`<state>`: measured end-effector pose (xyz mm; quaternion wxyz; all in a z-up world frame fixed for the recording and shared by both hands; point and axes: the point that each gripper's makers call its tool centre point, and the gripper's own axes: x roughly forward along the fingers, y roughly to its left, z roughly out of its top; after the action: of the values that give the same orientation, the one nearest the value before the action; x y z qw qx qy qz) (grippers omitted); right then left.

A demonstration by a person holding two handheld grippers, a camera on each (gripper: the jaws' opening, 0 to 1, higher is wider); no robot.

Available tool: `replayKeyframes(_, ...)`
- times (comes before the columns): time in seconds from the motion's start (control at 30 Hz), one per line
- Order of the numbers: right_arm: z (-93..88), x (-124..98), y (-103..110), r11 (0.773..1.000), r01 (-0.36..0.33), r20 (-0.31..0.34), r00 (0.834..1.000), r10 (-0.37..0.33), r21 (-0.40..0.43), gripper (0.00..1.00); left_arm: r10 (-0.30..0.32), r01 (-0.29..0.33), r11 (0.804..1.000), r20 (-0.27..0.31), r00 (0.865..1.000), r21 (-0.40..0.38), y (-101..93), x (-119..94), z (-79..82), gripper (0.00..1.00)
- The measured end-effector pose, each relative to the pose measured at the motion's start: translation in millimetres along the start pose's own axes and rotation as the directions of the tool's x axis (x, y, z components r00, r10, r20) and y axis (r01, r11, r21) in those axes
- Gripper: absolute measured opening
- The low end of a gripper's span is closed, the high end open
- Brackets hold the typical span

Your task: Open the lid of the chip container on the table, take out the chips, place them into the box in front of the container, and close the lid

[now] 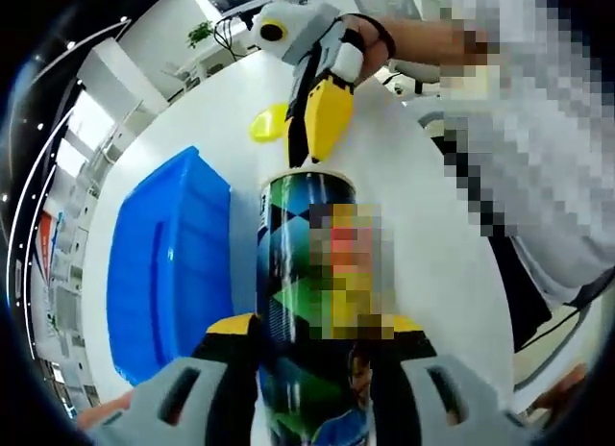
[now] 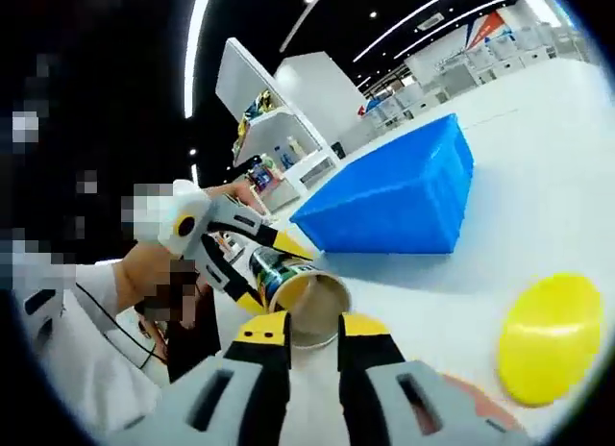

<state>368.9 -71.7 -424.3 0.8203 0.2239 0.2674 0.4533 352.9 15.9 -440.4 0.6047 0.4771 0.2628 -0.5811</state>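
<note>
My left gripper point(image 1: 315, 327) is shut on the body of the chip container point(image 1: 309, 273), a tall green and black tube standing on the white table point(image 1: 423, 225). The tube's mouth point(image 2: 309, 307) is uncovered; I cannot see inside. Its yellow lid point(image 2: 550, 335) lies loose on the table, also visible as the lid point(image 1: 267, 124) beyond the tube. My right gripper point(image 2: 312, 323) hovers just at the mouth, jaws a narrow gap apart with nothing between them. From the left gripper view the right gripper point(image 1: 312, 158) comes down onto the tube's top rim.
The blue plastic box point(image 1: 163, 263) stands close beside the tube; in the right gripper view the box point(image 2: 394, 196) sits beyond it. A person's arm point(image 1: 423, 37) and body stand at the table's edge. Shelves and counters line the background.
</note>
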Motion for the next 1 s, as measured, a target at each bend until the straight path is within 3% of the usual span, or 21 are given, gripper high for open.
replayKeyframes(0.07,-0.8,4,1,1.000,-0.010,-0.020,1.000,0.010,0.000,0.18,-0.005,0.005,1.000,0.002,1.000,-0.003,1.0,1,0.0,0.46)
replayKeyframes(0.13,-0.1,5,5,0.996,-0.045,-0.021,0.999,0.047,0.077,0.18,-0.008,0.008,1.000,0.002,1.000,-0.004,1.1,1,0.6,0.46)
replayKeyframes(0.33,0.6,13,5,0.996,-0.055,-0.055,0.997,0.059,0.074,0.18,-0.003,0.003,1.000,0.000,1.000,0.004,2.0,2,0.3,0.46)
replayKeyframes(0.43,1.4,15,10,0.987,-0.075,-0.069,0.994,0.085,0.140,0.13,-0.008,0.008,1.000,0.007,1.000,0.003,2.9,2,-0.4,0.46)
replayKeyframes(0.5,1.6,16,10,0.987,-0.082,-0.081,0.992,0.094,0.137,0.12,-0.009,0.009,1.000,0.007,1.000,0.006,3.2,2,-0.4,0.46)
replayKeyframes(0.57,-0.4,19,7,0.981,-0.055,-0.112,0.991,0.076,0.185,0.11,-0.008,0.008,1.000,0.001,1.000,0.009,3.6,3,-0.6,0.46)
replayKeyframes(0.73,-8.1,22,13,0.979,-0.045,-0.185,0.979,0.083,0.200,0.09,-0.009,0.010,1.000,-0.024,1.000,0.024,4.2,6,1.6,0.46)
replayKeyframes(0.9,-7.1,23,13,0.982,-0.063,-0.157,0.983,0.092,0.179,0.06,-0.009,0.009,1.000,-0.033,0.999,0.018,4.7,6,0.7,0.46)
replayKeyframes(0.93,-4.7,25,11,0.976,-0.046,-0.134,0.988,0.076,0.212,0.05,-0.004,0.005,1.000,-0.036,0.999,0.018,5.9,6,0.3,0.46)
replayKeyframes(0.97,-5.0,26,11,0.955,-0.030,-0.124,0.990,0.070,0.295,0.04,-0.003,0.003,1.000,-0.048,0.999,0.002,8.2,7,-1.2,0.46)
replayKeyframes(1.0,-4.5,26,9,0.956,-0.018,-0.111,0.992,0.053,0.293,0.02,-0.003,0.003,1.000,-0.051,0.999,-0.002,8.8,7,-1.6,0.45)
